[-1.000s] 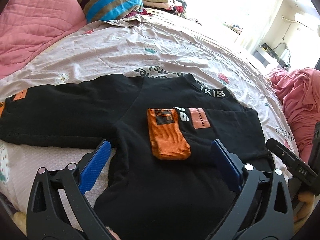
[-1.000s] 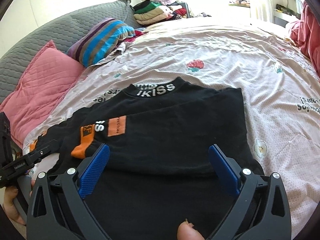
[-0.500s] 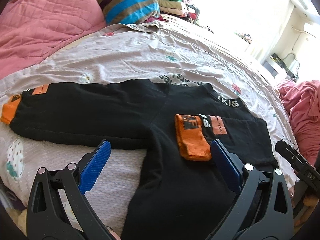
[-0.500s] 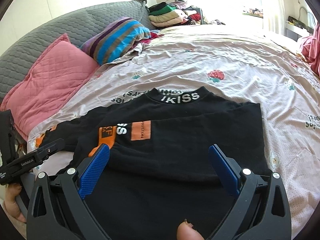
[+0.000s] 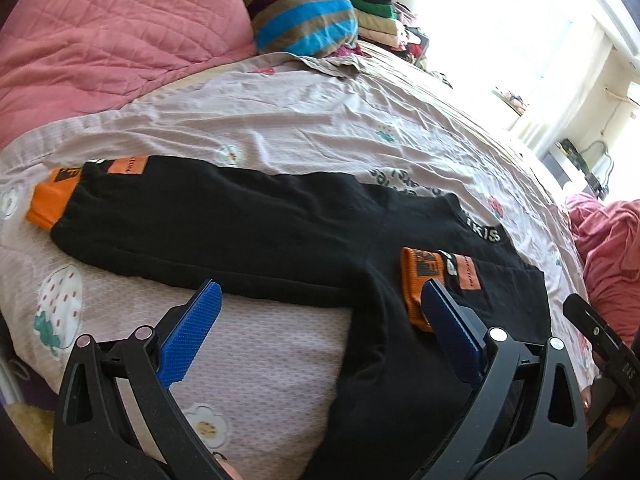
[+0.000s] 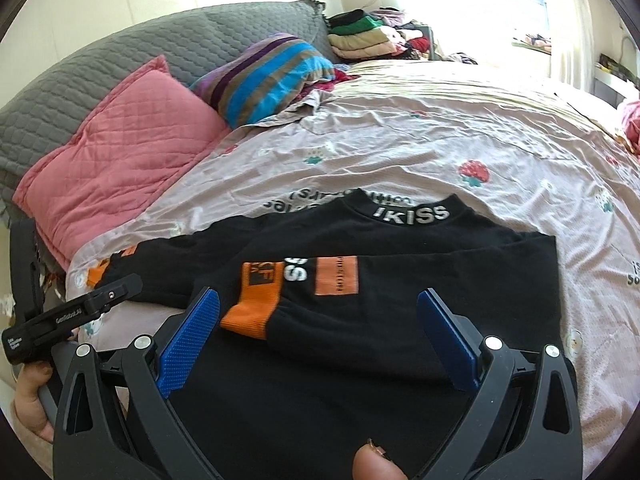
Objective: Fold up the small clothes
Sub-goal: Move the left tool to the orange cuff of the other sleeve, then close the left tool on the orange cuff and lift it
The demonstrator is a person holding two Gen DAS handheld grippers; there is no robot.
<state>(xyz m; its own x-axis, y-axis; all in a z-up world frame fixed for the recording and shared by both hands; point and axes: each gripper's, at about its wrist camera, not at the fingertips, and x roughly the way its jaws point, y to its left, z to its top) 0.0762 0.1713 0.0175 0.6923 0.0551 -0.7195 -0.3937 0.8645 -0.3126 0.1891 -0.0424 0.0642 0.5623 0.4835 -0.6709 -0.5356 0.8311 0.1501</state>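
One black sweatshirt (image 6: 360, 360) lies on the bed with two orange cuffs (image 6: 256, 304). Two pillows show: one pink (image 6: 120, 152), one striped (image 6: 264, 76). One stack of folded clothes (image 6: 364, 36) sits behind.

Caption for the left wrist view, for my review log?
Open left gripper over a black sweatshirt on the bed, one sleeve folded in, the other spread.

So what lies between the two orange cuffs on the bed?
Left wrist view: only black sweatshirt fabric, the outstretched sleeve running from outer cuff to folded-in cuff.

Blown-out window (image 5: 520, 32) glare, fisheye-warped edges
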